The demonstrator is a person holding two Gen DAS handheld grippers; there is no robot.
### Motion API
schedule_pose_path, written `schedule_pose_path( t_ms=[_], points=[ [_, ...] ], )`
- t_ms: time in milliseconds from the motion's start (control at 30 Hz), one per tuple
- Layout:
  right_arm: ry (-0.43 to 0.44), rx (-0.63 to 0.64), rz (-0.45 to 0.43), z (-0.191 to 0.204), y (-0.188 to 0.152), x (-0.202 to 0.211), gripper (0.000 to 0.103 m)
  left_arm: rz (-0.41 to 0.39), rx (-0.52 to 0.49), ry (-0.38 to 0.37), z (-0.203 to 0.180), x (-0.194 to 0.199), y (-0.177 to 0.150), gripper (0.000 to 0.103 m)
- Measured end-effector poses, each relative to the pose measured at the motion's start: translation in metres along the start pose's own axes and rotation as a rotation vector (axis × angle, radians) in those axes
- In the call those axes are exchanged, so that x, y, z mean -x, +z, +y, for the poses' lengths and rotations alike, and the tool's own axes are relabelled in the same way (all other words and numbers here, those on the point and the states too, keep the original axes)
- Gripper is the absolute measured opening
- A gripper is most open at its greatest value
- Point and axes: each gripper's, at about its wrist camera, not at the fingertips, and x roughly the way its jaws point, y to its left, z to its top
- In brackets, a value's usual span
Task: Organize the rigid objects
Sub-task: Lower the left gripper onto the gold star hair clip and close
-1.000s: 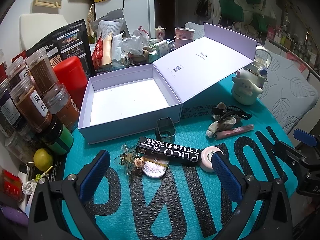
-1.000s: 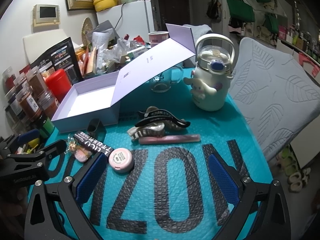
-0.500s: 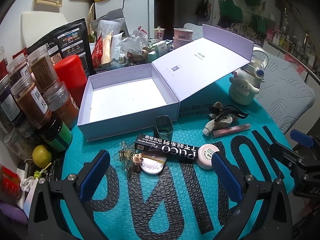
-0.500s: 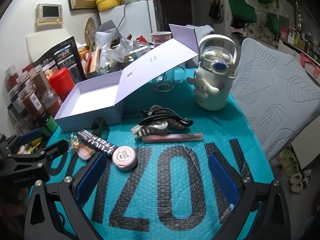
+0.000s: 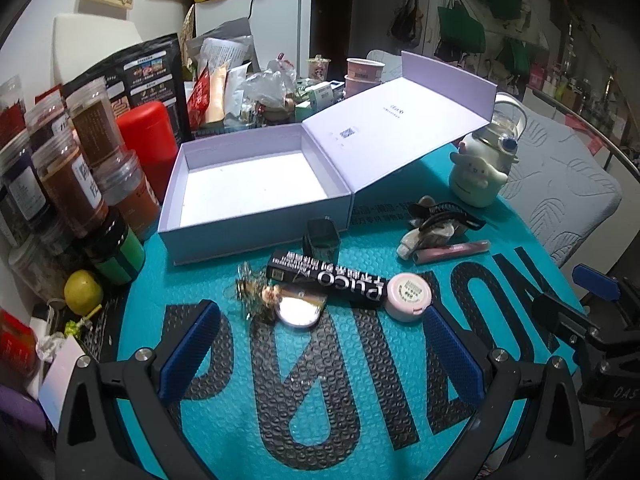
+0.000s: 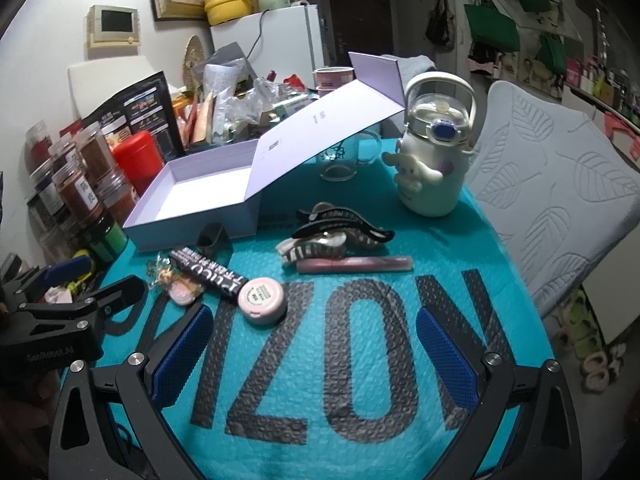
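Note:
An open lavender box (image 5: 248, 188) (image 6: 192, 200) with its lid tilted back stands on the teal mat. In front of it lie a black PUCO carton (image 5: 326, 276) (image 6: 208, 270), a round pink compact (image 5: 408, 291) (image 6: 262, 294), a small mirror with a charm (image 5: 298, 310), a dark clip (image 5: 322, 238), hair claws (image 5: 436, 224) (image 6: 336, 232) and a pink tube (image 5: 452, 250) (image 6: 356, 264). My left gripper (image 5: 320, 350) is open and empty, just short of the mirror and compact. My right gripper (image 6: 316, 354) is open and empty, near the compact.
Spice jars (image 5: 76, 168) and a red canister (image 5: 148, 144) line the left edge. A lemon (image 5: 82, 292) sits beside them. A white character bottle (image 5: 480, 172) (image 6: 434, 168) stands at the right, a glass mug (image 6: 344, 158) under the lid. Clutter fills the back.
Both grippers have drifted slightly; the objects appear a little further back and left in the views. Nothing was grasped or moved.

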Motion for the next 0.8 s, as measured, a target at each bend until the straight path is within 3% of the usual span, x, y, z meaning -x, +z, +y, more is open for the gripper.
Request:
schedule_pose_path(
  t_ms=[400, 800],
  points=[
    [0.079, 0.015, 0.063, 0.012, -0.023, -0.021, 0.103, 0.052, 0.065, 0.027, 0.022, -0.009, -0.029, 0.103],
    [0.124, 0.092, 0.097, 0.029, -0.021, -0.054, 0.103, 0.091, 0.166, 0.009, 0.055, -0.035, -0.033, 0.103]
  ],
)
